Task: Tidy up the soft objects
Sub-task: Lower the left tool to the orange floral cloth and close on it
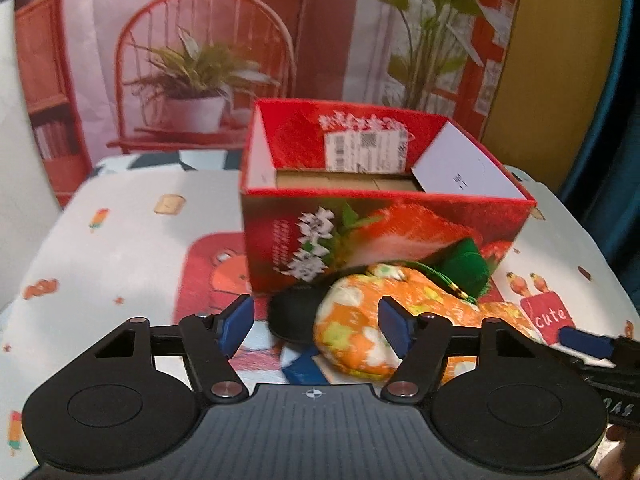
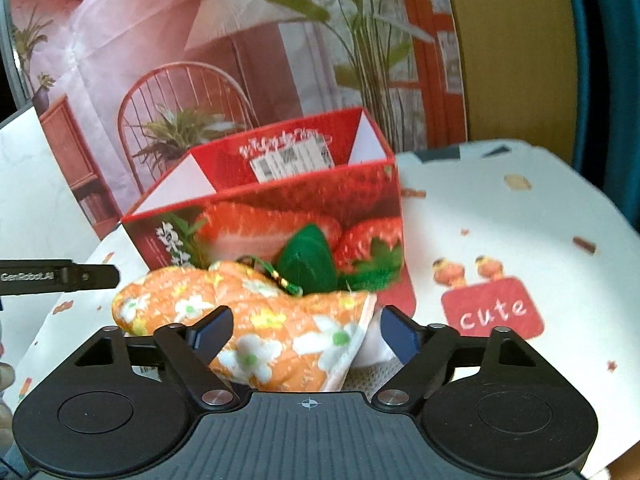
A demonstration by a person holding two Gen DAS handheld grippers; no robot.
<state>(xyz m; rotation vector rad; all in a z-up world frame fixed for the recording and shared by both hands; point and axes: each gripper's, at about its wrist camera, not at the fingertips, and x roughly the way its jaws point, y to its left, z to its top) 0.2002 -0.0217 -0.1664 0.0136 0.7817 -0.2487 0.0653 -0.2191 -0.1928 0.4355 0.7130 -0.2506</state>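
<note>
Both grippers spread wide around an orange floral cushion lying on the counter against the strawberry box: left gripper, right gripper. Pickup appears under way; next, closing on the fabric and lifting it into the box.

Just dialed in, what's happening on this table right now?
Both grippers are open and closing in on the orange floral pouch that lies in front of the red strawberry box. The right gripper straddles its near end; the left gripper frames the other end. A green plush piece rests on the pouch against the box. Nothing is gripped yet, and nothing soft shows inside the box.
</note>
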